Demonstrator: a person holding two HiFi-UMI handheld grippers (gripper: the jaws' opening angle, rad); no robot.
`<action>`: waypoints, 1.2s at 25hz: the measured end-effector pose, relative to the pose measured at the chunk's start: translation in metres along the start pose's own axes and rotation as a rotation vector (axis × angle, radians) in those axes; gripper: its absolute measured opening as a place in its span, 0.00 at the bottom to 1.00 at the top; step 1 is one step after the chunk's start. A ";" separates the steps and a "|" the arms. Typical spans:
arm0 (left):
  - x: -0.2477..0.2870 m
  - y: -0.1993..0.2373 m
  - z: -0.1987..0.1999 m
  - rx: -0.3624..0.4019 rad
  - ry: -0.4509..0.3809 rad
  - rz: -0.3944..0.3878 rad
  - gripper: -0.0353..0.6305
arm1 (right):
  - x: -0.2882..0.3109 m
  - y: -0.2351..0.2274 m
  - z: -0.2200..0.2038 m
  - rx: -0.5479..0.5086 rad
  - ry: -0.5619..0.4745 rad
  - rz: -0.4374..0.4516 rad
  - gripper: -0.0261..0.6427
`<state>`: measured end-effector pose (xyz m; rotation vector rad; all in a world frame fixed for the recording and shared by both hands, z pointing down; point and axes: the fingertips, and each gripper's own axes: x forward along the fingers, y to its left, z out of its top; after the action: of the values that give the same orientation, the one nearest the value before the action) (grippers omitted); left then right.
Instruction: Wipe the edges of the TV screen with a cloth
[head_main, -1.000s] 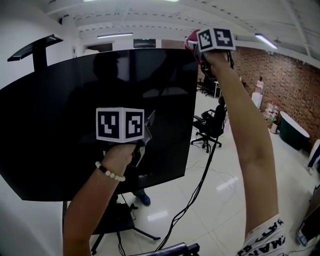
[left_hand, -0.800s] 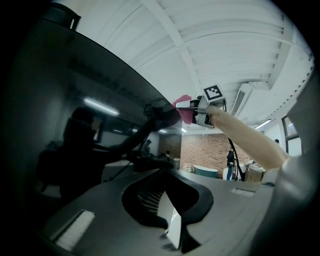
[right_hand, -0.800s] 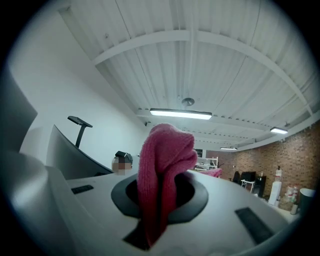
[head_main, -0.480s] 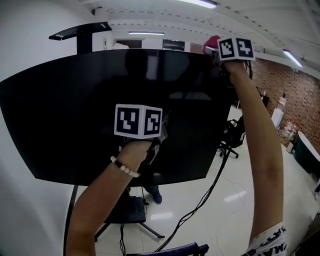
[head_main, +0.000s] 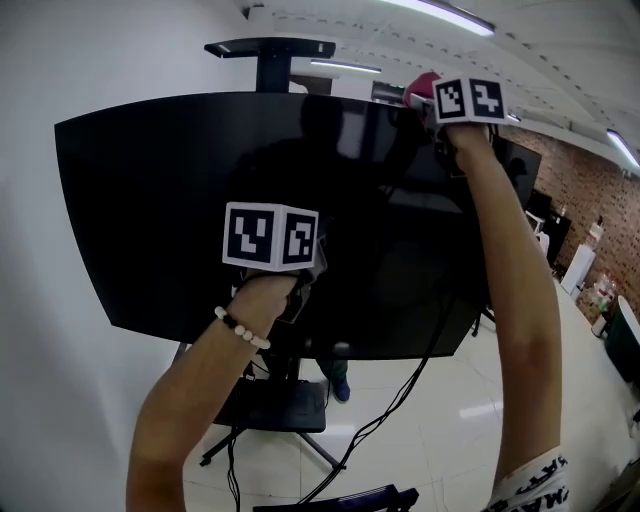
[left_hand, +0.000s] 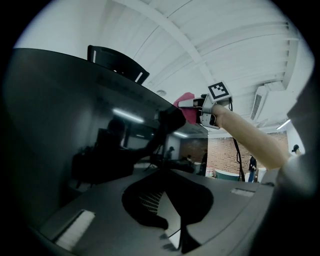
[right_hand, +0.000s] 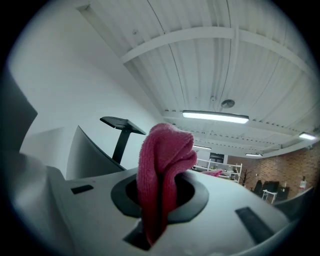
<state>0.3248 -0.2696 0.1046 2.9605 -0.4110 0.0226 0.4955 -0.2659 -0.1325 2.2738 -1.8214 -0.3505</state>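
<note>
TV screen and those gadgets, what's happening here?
A person holds a hand-held gripper in each hand. The right hand-held gripper is clamped on a red cloth, held up at the top edge of the TV, near its right corner. The left hand-held gripper, jaws together and empty, sits in front of the screen's middle.

Left wrist wears a white bead bracelet (head_main: 236, 331); right sleeve (head_main: 525, 483) shows black lettering.
</note>
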 end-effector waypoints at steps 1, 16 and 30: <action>-0.010 0.013 0.002 0.002 0.001 0.021 0.06 | 0.009 0.017 0.005 0.000 -0.005 0.006 0.12; -0.094 0.115 0.068 0.070 -0.014 0.312 0.06 | 0.070 0.196 0.043 -0.090 -0.050 -0.009 0.13; -0.117 0.157 0.102 0.088 -0.096 0.376 0.06 | 0.099 0.312 0.067 -0.236 -0.063 0.066 0.13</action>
<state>0.1689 -0.4031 0.0228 2.9283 -0.9974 -0.0605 0.2058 -0.4306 -0.1063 2.0612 -1.7739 -0.5981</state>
